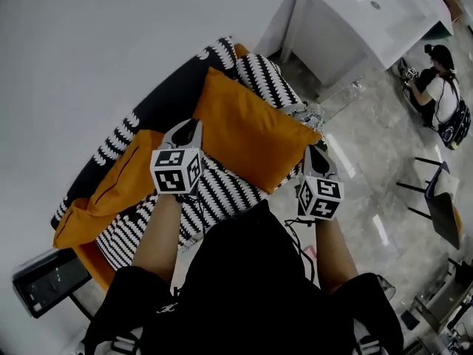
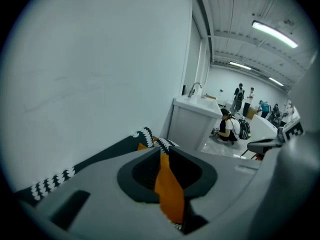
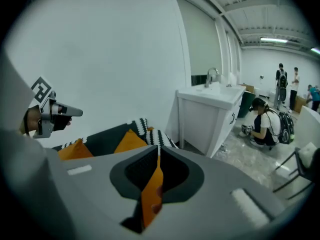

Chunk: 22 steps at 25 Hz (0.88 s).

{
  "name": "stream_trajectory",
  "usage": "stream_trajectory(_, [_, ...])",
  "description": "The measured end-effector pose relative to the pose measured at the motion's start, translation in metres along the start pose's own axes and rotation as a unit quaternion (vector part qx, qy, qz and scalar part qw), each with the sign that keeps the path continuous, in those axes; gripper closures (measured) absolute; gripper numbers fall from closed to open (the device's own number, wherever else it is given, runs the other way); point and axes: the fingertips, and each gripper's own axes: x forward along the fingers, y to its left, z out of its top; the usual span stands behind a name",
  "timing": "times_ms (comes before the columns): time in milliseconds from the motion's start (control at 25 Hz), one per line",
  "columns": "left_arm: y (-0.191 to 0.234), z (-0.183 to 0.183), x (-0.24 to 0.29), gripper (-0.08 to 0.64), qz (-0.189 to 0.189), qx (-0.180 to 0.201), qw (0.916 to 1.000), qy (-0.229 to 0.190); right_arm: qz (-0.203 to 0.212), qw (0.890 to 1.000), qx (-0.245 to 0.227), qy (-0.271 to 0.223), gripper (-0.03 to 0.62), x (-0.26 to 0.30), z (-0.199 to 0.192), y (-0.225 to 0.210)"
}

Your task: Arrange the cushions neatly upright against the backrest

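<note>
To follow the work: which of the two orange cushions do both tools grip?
The middle orange cushion, pinched by the left tool and right tool; the left orange cushion lies beside them, ungripped.

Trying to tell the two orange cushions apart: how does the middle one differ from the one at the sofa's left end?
The middle orange cushion is pinched by the left gripper and the right gripper; the left orange cushion is touched by neither. The middle one shows a broad face; the left one lies slumped and creased. Both are plain orange.
</note>
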Motion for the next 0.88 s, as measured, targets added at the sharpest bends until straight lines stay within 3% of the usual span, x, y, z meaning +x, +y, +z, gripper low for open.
stream_trajectory(80, [0.007, -0.014, 0.03, 0.46, -0.015, 0.007, 0.9994, 0.03, -0.016, 0.999, 0.012, 0.034, 0.549, 0.018, -0.026, -0.016])
stream_trajectory(280, [0.036, -0.032, 0.102, 0.42, -0.033, 0.037, 0.9963, 0.07, -0.056, 0.995, 0.046, 0.069, 0.492, 0.063, -0.063, -0.047])
stream_trajectory(560, [0.05, -0.075, 0.191, 0.316, -0.078, 0.103, 0.9828, 0.132, -0.104, 0.984, 0.067, 0.124, 0.429, 0.097, -0.122, -0.081])
stream_trajectory(760, [0.066, -0.096, 0.259, 0.262, -0.075, 0.125, 0.9759, 0.163, -0.109, 0.98, 0.089, 0.142, 0.394, 0.132, -0.148, -0.102])
stream_trajectory(880, [0.089, -0.106, 0.293, 0.211, -0.059, 0.118, 0.9733, 0.187, -0.114, 0.978, 0.102, 0.144, 0.391, 0.15, -0.155, -0.105])
